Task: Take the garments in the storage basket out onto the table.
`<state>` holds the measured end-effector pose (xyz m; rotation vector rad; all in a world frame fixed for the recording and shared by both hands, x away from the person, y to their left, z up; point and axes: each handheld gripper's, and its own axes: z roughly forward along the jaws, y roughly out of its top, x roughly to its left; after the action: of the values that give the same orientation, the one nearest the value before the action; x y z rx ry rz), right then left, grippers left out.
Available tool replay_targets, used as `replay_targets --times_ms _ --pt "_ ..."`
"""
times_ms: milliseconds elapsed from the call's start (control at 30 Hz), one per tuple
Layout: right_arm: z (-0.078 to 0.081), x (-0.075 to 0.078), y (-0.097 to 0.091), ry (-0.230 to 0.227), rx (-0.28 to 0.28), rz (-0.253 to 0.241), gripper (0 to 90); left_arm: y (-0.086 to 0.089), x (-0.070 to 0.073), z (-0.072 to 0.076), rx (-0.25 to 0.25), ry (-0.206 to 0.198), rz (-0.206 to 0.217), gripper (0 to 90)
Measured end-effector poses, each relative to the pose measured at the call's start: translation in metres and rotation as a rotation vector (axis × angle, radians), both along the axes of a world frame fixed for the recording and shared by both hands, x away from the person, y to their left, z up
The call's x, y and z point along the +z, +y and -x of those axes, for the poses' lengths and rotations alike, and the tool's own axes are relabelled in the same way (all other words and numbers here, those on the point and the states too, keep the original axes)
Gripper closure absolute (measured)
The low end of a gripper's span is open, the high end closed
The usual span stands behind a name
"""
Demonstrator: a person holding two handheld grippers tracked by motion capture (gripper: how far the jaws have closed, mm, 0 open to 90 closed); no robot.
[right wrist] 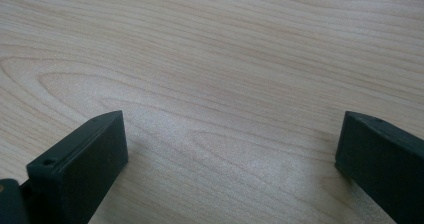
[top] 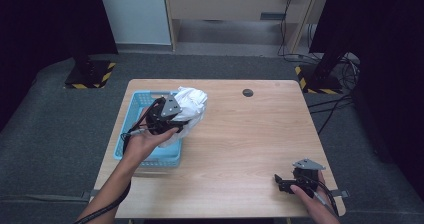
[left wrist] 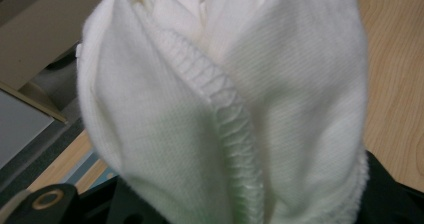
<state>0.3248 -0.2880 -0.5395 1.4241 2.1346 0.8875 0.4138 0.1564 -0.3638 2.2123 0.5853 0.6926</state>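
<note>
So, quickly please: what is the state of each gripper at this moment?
Left gripper: closed on the white cloth, lifted above the blue basket.
Right gripper: open, holding nothing, low over the table.

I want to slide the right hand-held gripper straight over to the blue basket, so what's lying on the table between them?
Nothing: bare wood table between the right hand-held gripper and the blue basket, seen in the high view.

black two-jaw grippers (top: 172, 118) (grey three-cornered plates on top), black trailing cables, bare forearms.

Cloth (top: 191, 104) above basket (top: 131, 129), table's (top: 240, 134) left.
</note>
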Motion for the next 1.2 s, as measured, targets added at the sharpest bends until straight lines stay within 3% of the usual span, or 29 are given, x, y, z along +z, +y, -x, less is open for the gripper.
replay_targets --times_ms 367,1200 --pt "0.0 0.0 0.0 -0.001 0.002 0.001 0.2 -0.015 0.005 0.005 -0.031 -0.016 -0.045 51.6" --pt "0.0 0.0 0.0 0.0 0.005 0.0 0.2 -0.045 0.004 0.001 -0.078 -0.003 -0.058 51.5"
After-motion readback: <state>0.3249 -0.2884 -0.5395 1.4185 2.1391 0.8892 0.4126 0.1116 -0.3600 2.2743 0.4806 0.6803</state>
